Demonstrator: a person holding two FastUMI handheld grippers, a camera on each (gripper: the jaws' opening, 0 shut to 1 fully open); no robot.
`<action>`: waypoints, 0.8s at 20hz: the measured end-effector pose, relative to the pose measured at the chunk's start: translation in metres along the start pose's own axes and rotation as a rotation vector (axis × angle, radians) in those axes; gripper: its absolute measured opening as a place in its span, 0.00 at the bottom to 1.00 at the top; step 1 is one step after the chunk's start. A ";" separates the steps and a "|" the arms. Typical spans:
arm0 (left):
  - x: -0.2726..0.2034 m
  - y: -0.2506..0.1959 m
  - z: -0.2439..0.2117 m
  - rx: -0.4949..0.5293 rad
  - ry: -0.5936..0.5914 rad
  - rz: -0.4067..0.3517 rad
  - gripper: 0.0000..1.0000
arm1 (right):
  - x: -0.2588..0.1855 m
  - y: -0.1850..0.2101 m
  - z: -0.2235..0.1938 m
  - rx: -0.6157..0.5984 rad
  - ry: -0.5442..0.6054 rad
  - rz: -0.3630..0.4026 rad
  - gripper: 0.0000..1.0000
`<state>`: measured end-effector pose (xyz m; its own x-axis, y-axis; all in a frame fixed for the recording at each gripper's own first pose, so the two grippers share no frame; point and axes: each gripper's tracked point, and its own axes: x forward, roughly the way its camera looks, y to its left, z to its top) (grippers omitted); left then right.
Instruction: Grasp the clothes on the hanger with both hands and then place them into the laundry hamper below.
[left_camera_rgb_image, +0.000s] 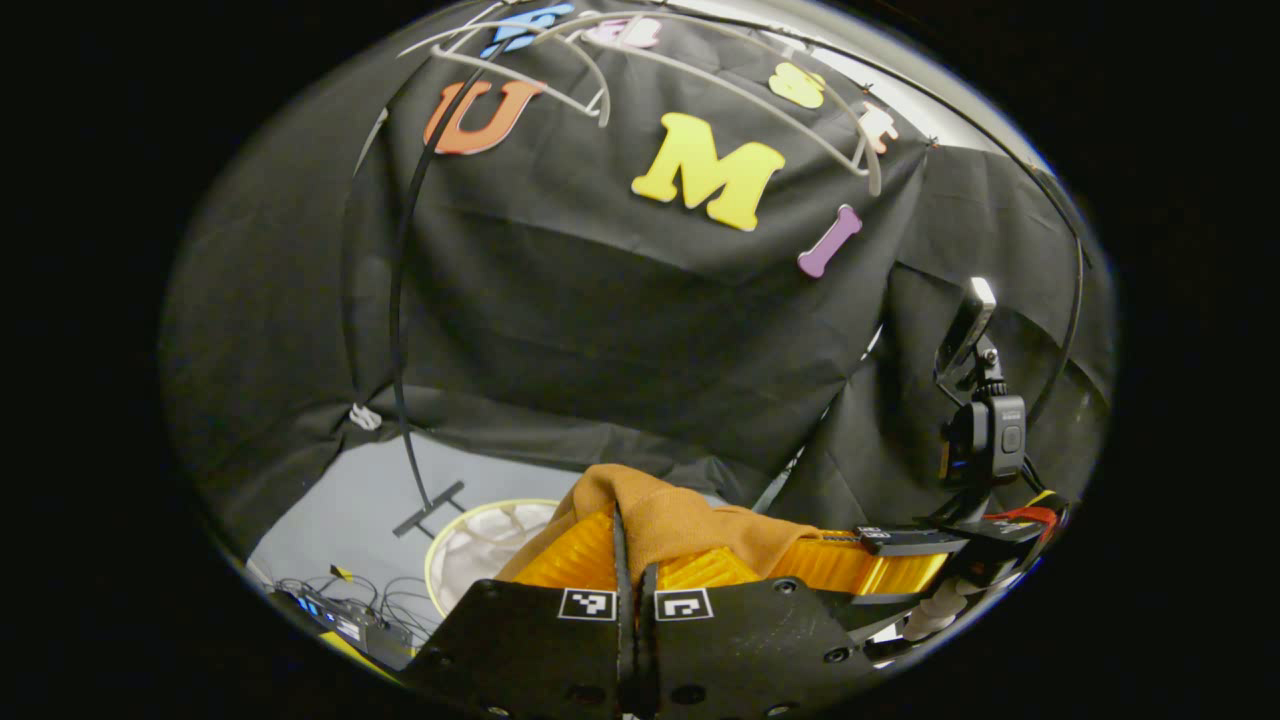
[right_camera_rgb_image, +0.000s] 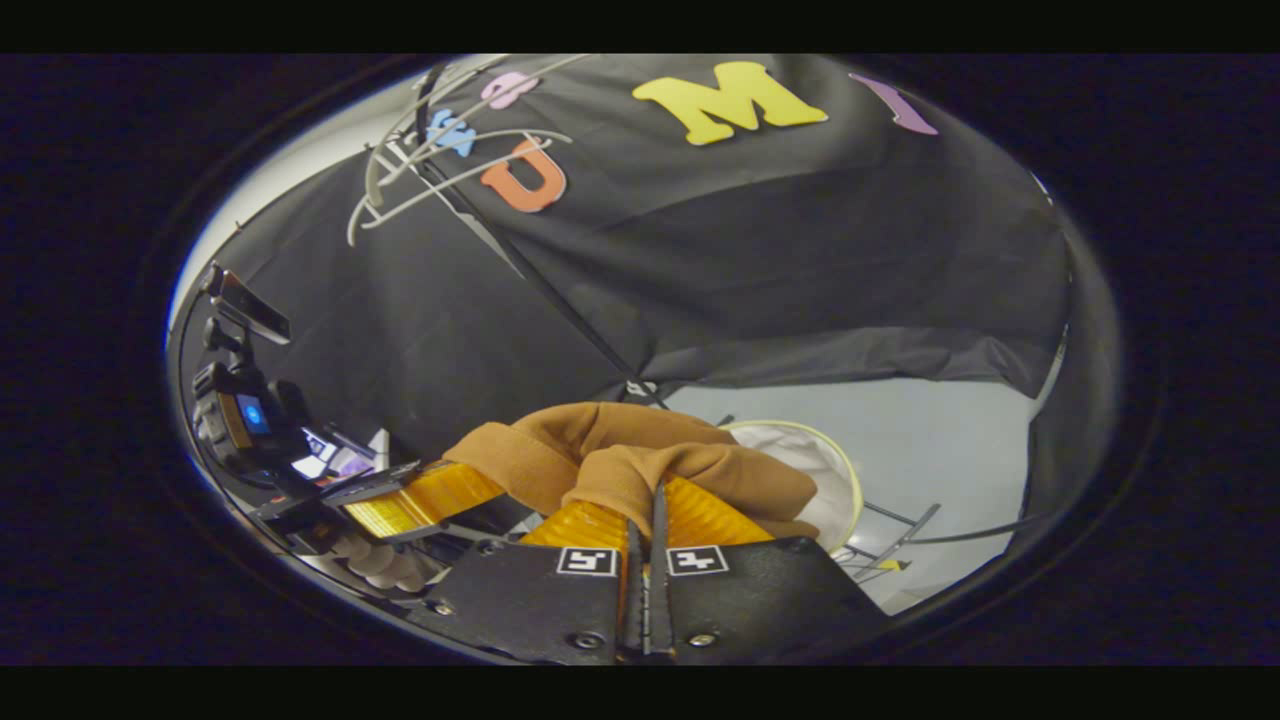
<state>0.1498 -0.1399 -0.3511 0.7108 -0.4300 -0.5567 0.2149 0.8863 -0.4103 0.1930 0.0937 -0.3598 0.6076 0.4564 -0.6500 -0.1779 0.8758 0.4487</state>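
Both grippers are clamped on the brown garment (left_camera_rgb_image: 668, 515) here. In the left gripper view the left gripper (left_camera_rgb_image: 636, 560) has its fingers drawn together with a fold of the cloth pinched between them, the fabric heaped up over the fingertips. In the right gripper view, same story: the right gripper (right_camera_rgb_image: 648, 505) is closed tight on the garment (right_camera_rgb_image: 640, 455), which bunches in thick rolls just ahead of it.

Below and beyond, the laundry hamper (left_camera_rgb_image: 470, 545) sits on the grey floor (left_camera_rgb_image: 350, 500) with its pale rim and white mesh lining showing; the right gripper view has it (right_camera_rgb_image: 820, 470) partly hidden behind the bunched cloth. The garment is held up above it, not inside.

Up top, the white hangers (left_camera_rgb_image: 700, 75) hang bare on the black clothes rack (left_camera_rgb_image: 400, 330) (its thin upright curves down to a cross foot on the floor, close by the hamper). The hangers (right_camera_rgb_image: 440, 170) show again at upper left in the right gripper view.

Around the edges: a tangle of cables and a small box (left_camera_rgb_image: 345, 610) lies on the floor left of the hamper. The other gripper (left_camera_rgb_image: 985, 430), camera on top, sits at the right of the left gripper view, and at the left (right_camera_rgb_image: 240, 410) of the right one, a hand (right_camera_rgb_image: 385, 560) beneath it.
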 end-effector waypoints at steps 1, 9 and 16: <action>0.009 -0.006 -0.009 -0.009 0.032 0.013 0.00 | 0.007 -0.011 -0.015 0.001 0.035 -0.022 0.06; 0.036 -0.014 -0.090 -0.081 0.281 0.145 0.00 | 0.015 -0.056 -0.083 0.017 0.221 -0.179 0.05; 0.030 -0.002 -0.090 -0.046 0.307 0.216 0.00 | 0.013 -0.063 -0.082 -0.079 0.225 -0.228 0.07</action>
<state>0.1105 -0.1697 -0.4315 0.5007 -0.2719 -0.8218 0.0468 0.9565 -0.2880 0.1485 0.0580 -0.4472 0.4539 0.2631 -0.8513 -0.1219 0.9648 0.2332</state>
